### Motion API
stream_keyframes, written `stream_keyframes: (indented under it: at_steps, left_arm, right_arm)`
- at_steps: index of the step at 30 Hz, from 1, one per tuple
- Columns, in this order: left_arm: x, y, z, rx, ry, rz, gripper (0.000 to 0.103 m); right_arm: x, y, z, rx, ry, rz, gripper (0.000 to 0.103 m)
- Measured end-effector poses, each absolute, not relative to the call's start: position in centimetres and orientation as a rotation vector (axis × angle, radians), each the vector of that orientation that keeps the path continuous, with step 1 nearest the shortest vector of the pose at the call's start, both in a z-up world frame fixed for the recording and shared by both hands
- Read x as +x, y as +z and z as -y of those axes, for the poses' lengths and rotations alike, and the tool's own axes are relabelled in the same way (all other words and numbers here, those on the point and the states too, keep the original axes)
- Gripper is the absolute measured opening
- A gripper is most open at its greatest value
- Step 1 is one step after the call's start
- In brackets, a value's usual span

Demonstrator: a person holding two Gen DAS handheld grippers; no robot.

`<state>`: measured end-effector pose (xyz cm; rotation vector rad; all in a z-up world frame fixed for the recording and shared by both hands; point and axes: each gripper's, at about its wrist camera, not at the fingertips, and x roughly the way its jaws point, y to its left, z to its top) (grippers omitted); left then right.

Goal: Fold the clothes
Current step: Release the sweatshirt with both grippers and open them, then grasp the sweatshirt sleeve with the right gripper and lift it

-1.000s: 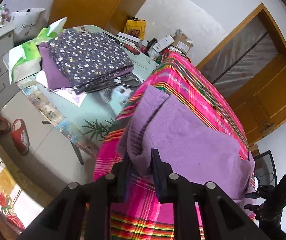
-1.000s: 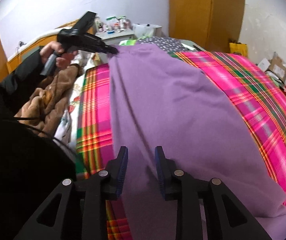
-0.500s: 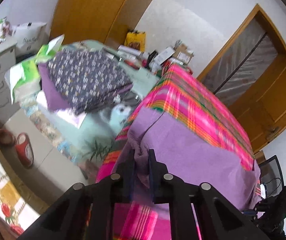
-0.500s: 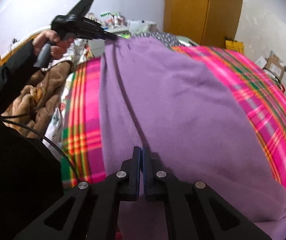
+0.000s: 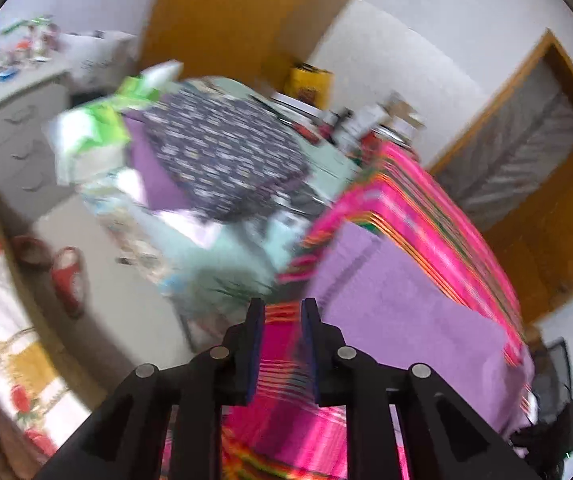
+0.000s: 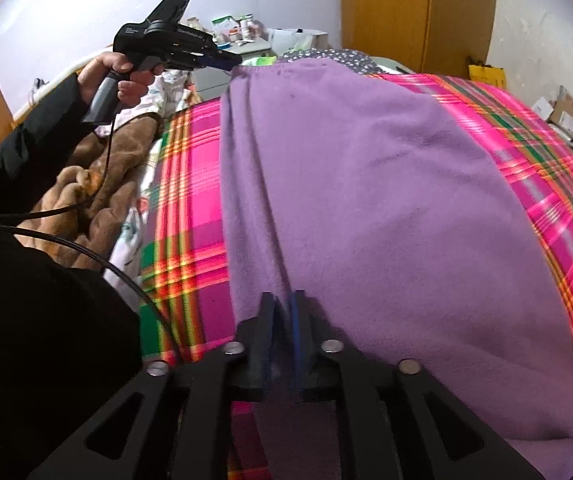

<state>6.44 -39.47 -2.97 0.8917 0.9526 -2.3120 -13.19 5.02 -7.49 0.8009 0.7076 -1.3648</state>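
Pink plaid cloth (image 6: 190, 184) is covering the whole work surface, and I'm seeing the big lilac fleece garment (image 6: 386, 208) lying spread across the middle of it, one edge running toward the far end of the table. Beside the table on my left, a brown fuzzy blanket (image 6: 86, 200) is lying bunched up. Beyond the far edge, a folded dark floral fabric (image 5: 222, 160) is sitting on top of a stack of other folded pieces, though the left view is blurring badly.

My right gripper (image 6: 284, 320) is pinching a raised fold of the lilac fleece at the near edge, jaws nearly together with fabric between them. My left gripper (image 5: 282, 312) is hovering just beside the garment's far corner, jaws parted, nothing between them but plaid below. The person's left hand (image 6: 114, 76) is wrapping the black pistol handle, dark sleeve (image 6: 38, 120) trailing back.
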Motion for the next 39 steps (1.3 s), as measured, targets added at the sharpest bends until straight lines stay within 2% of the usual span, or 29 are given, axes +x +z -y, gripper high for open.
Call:
stream_keyframes:
  at_steps: [6,12,15,17,19,22,25,30,31,33,38,39]
  left_arm:
    - [4.2,-1.2,32.5,0.927,-2.55,-0.817,0.019]
    - [-1.1,-3.4,25.3,1.166,-2.74,-0.753,0.019]
    - [-1.9,-5.4,23.3,1.312,-2.745,-0.716,0.019]
    - [-1.6,-5.5,22.9,1.297,-2.766,-0.679,0.019]
    - [-1.8,-5.2,23.1,1.296,-2.762,-0.694,0.019]
    - [-2.7,-4.5,23.2,1.259,-2.774,-0.698,0.019]
    - [-3.8,-4.2,23.3,1.249,-2.781,-0.717,0.019]
    - [-5.4,-5.3,23.1,1.305,-2.775,-0.724,0.019]
    - [-5.3,-5.4,23.1,1.311,-2.775,-0.724,0.019]
    - [-4.9,-5.6,23.3,1.305,-2.785,-0.738,0.019]
    - [-4.5,-5.6,23.3,1.307,-2.789,-0.734,0.019]
    - [-4.6,-5.4,23.0,1.309,-2.792,-0.72,0.019]
  right_arm:
    - [-13.1,-5.9,-5.2,0.739,-1.409,-0.653,0.019]
    - [-12.8,-7.5,-4.6,0.825,-1.381,-0.657,0.019]
    - [-13.8,-6.0,-5.2,0.802,-1.409,-0.595,0.019]
    - [-14.6,-4.8,-5.6,0.786,-1.431,-0.546,0.019]
    - [-16.9,-3.9,-4.7,0.775,-1.467,-0.507,0.028]
    - [-20.7,-2.5,-3.1,0.761,-1.523,-0.449,0.03]
    - [-24.5,-1.2,-1.5,0.745,-1.577,-0.39,0.036]
    - [-28.1,-4.6,2.1,0.88,-1.411,-0.512,0.036]
    - [-28.2,-5.5,2.5,0.925,-1.377,-0.535,0.034]
    - [-27.2,-5.7,2.2,0.914,-1.334,-0.559,0.021]
    - [-25.1,-4.7,-0.6,0.822,-1.375,-0.594,0.021]
    - [-25.4,-4.3,-1.3,0.818,-1.434,-0.584,0.024]
